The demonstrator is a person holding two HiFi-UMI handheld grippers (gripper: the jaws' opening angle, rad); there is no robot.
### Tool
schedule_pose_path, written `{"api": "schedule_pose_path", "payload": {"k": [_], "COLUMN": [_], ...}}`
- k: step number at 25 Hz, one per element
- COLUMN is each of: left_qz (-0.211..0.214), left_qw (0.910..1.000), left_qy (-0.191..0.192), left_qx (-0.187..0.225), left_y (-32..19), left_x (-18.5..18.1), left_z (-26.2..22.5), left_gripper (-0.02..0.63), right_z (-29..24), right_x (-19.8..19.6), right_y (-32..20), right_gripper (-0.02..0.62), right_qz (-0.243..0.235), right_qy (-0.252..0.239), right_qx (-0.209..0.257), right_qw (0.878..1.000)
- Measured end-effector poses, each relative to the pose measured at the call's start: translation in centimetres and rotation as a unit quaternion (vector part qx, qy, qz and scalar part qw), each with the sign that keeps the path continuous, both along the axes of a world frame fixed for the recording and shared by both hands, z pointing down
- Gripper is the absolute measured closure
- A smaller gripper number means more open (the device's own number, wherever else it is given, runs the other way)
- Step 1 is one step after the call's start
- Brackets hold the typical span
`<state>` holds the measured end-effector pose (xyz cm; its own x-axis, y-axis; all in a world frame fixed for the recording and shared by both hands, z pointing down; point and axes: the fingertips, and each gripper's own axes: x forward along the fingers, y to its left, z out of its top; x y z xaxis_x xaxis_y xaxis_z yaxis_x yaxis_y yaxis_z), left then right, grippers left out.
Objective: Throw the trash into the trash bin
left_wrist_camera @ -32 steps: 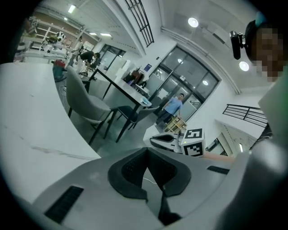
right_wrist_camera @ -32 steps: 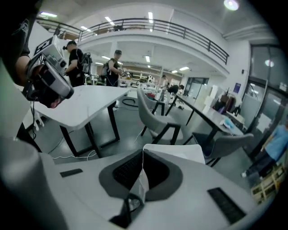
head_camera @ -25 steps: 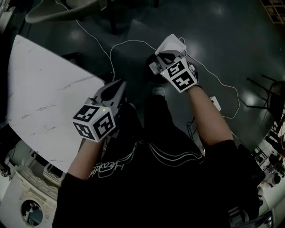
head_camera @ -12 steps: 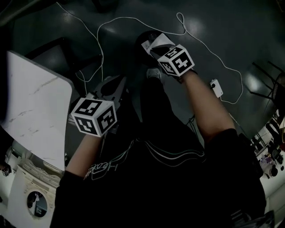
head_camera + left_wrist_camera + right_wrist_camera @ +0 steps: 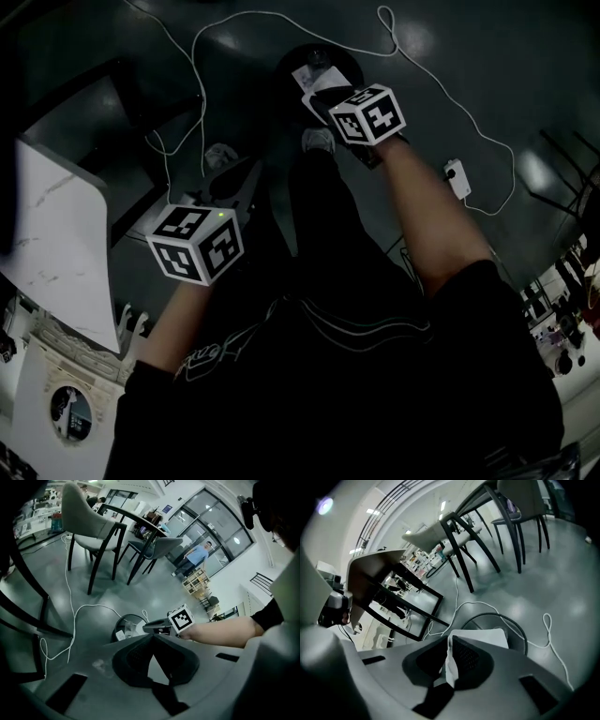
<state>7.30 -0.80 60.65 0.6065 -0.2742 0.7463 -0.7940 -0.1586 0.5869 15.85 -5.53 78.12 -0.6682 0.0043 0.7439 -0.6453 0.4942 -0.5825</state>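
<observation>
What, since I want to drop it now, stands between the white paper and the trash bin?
Nothing visible does. The right tool, shut on the white paper, hangs over the open trash bin; the white cable lies on the floor beside it.

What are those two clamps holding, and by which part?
The right gripper pinches a white paper near one edge; the left gripper is shut on nothing.
</observation>
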Motion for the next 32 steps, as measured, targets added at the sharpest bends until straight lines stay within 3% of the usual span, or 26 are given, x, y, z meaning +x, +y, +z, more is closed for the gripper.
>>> {"api": "schedule_pose_path", "payload": {"k": [1,2,3,4,7,15,21,25,29,32], "left_qz": [-0.003,-0.005,-0.006,-0.006,-0.011,-0.035,-0.061,-0.084,-0.102,-0.122], "left_qw": [1.0,1.0,1.0,1.0,0.9998,0.9992,0.998,0.9963,0.9943,0.991], "left_qy": [0.001,0.002,0.002,0.003,0.005,0.009,0.015,0.018,0.018,0.028], "left_qx": [-0.001,-0.002,-0.004,-0.005,-0.013,-0.017,-0.005,0.001,0.026,0.049], "left_y": [0.0,-0.1,-0.1,-0.1,-0.2,-0.9,-1.3,-1.2,-1.8,-2.5], "left_x": [0.2,0.3,0.3,0.4,0.5,1.5,1.8,1.2,0.1,-0.9], "left_z": [0.2,0.4,0.5,0.6,0.9,1.1,-0.1,-1.3,-4.5,-7.0], "left_gripper": [0.6,0.6,0.6,0.6,0.6,0.6,0.6,0.6,0.6,0.6], "right_z": [0.3,0.4,0.5,0.6,1.1,0.8,1.1,-1.4,-7.3,-14.5], "right_x": [-0.1,-0.3,-0.5,-0.5,0.6,1.3,2.9,2.5,1.3,-1.1], "right_y": [0.3,0.7,1.2,1.7,2.6,0.9,1.2,1.0,-0.8,-2.2], "right_gripper": [0.555,0.512,0.385,0.343,0.335,0.336,0.336,0.337,0.449,0.53], "right_qz": [0.007,0.012,0.015,0.018,0.028,0.078,0.068,0.039,0.024,0.013], "right_qy": [-0.006,-0.014,-0.021,-0.026,-0.023,-0.061,-0.03,-0.053,-0.086,-0.127], "right_qx": [-0.014,-0.031,-0.048,-0.061,-0.077,-0.079,-0.075,-0.074,-0.026,0.034], "right_qw": [1.0,0.999,0.999,0.998,0.996,0.992,0.994,0.995,0.996,0.991]}}
